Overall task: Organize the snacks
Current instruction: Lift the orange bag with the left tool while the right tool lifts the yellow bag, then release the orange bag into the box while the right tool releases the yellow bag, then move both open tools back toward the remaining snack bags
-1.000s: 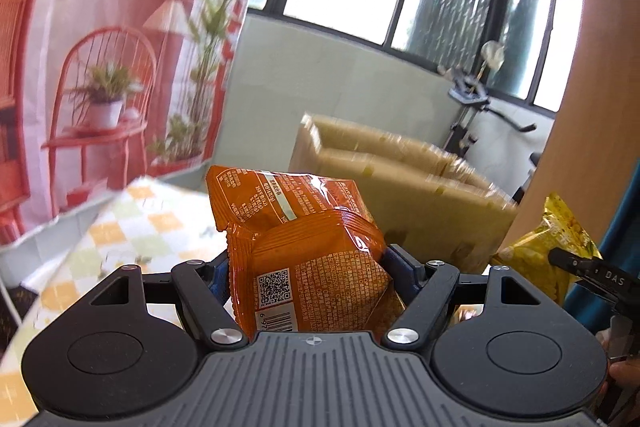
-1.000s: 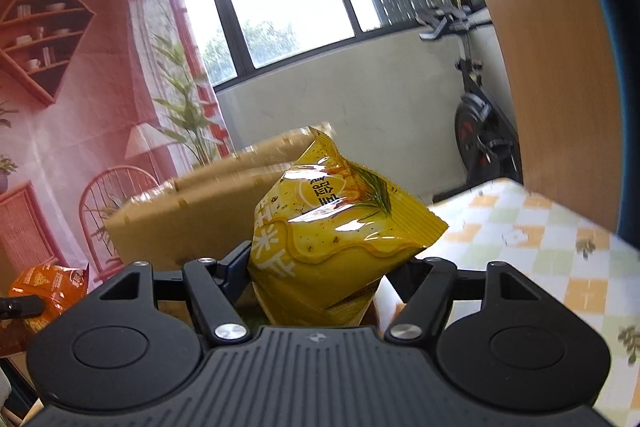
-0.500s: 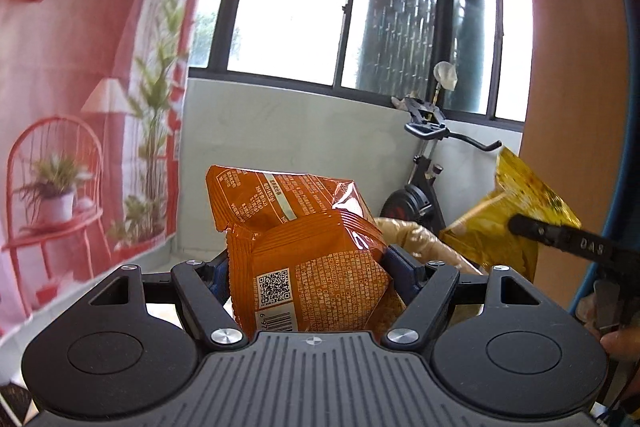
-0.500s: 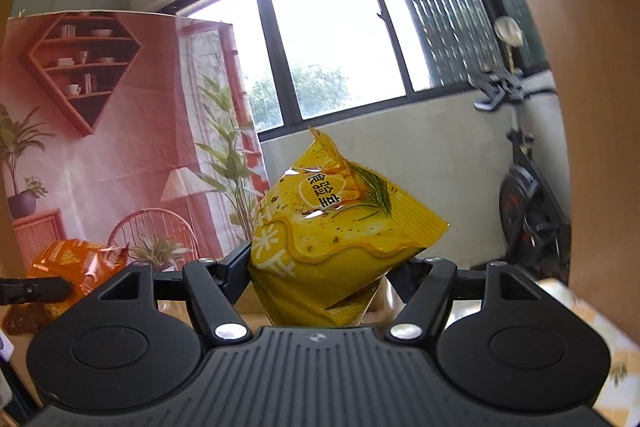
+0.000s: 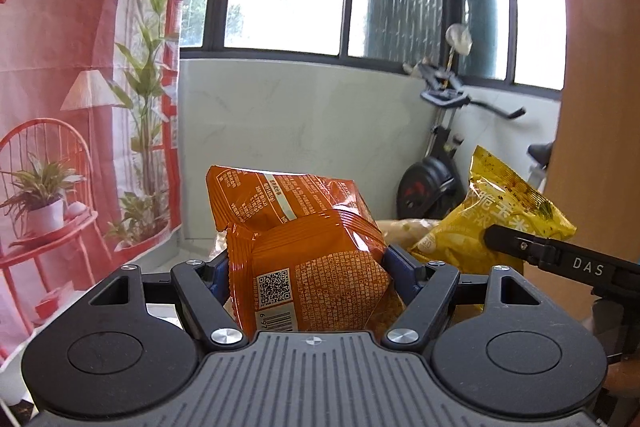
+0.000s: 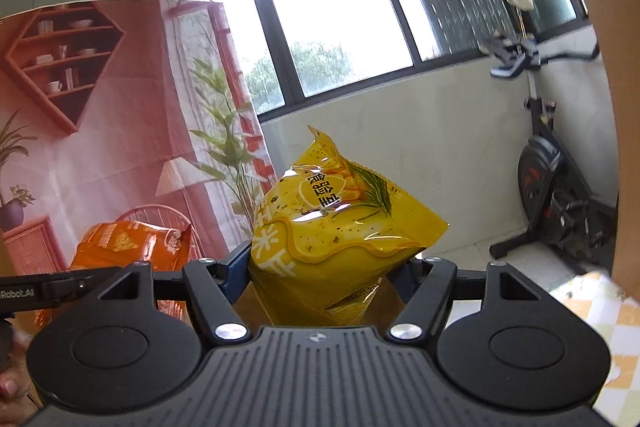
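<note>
While both packets were held aloft side by side, clear of any surface, the left gripper (image 5: 308, 263) stood partly closed with its blue pads pinching the lower body of the orange snack bag (image 5: 304, 247), and the right gripper (image 6: 324, 267) likewise clamped the yellow snack bag (image 6: 340, 227) across its lower half. Both bags appeared light, air-puffed, glossy and slippery, with contents likely brittle. A mid-body pinch suited them; a hard squeeze risked crushing or bursting.
</note>
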Demonstrator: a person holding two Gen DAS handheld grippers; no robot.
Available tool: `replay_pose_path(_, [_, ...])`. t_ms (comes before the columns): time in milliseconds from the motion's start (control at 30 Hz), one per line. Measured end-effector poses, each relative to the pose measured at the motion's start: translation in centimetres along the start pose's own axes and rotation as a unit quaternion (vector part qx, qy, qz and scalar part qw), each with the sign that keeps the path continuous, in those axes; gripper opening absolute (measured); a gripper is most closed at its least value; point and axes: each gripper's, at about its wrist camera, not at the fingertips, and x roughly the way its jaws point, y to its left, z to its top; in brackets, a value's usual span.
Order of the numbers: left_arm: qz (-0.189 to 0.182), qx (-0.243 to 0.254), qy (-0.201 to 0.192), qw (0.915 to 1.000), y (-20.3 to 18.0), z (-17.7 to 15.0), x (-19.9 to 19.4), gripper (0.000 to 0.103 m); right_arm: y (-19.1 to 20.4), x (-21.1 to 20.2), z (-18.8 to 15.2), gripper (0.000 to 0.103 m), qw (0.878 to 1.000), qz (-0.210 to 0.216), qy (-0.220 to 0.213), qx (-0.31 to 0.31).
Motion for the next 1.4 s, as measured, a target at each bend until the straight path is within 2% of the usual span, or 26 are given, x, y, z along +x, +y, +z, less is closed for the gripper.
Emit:
replay_pose_path(133, [0.014, 0.002, 0.012, 0.9998, 0.6, -0.1, 1.3, 0.077, -0.8, 1.7, -0.7, 0.07, 1.0, 0.007, 0.019, 0.021])
replay_pose_path(300, [0.018, 0.005, 0.028, 0.9994, 0.7, -0.9, 2.1, 0.078, -0.5, 3.2, -1.4, 0.069, 0.999, 0.008, 0.042, 0.011])
replay_pose_path(467, [0.017, 0.022, 0.033, 0.9991, 0.7, -1.1, 2.4, 0.079, -0.6, 3.5, -2.1, 0.069, 0.998, 0.004, 0.053, 0.015])
replay_pose_path(533, [0.009, 0.021, 0.044, 0.9988, 1.0, -1.0, 2.7, 0.083, -0.8, 3.3, -2.3, 0.069, 0.998, 0.002, 0.056, 0.015])
replay_pose_path(600, [0.006, 0.019, 0.055, 0.9983, 1.2, -1.0, 2.9, 0.083, -0.9, 3.2, -2.3, 0.071, 0.998, -0.002, 0.059, 0.016])
replay_pose_path(733, [0.007, 0.026, 0.047, 0.9985, 1.4, -1.1, 2.1, 0.083, -1.0, 2.6, -2.1, 0.071, 0.998, 0.0, 0.06, 0.018])
replay_pose_path(900, [0.01, 0.031, 0.041, 0.9986, 1.1, -1.0, 0.8, 0.083, -1.1, 1.7, -1.8, 0.078, 0.997, 0.005, 0.071, 0.035])
replay_pose_path(1067, [0.011, 0.022, 0.037, 0.999, 1.3, -0.7, -0.8, 0.083, -1.4, 0.1, -1.3, 0.08, 0.995, 0.025, 0.073, 0.056])
replay_pose_path(1167, [0.014, 0.015, 0.035, 0.9992, 1.5, -0.7, -1.8, 0.083, -1.5, -1.1, -1.1, 0.086, 0.995, 0.026, 0.073, 0.061])
replay_pose_path(1400, [0.017, 0.006, 0.033, 0.9993, 2.3, -1.3, -4.8, 0.083, -1.5, -3.8, -1.1, 0.09, 0.994, 0.031, 0.077, 0.077])
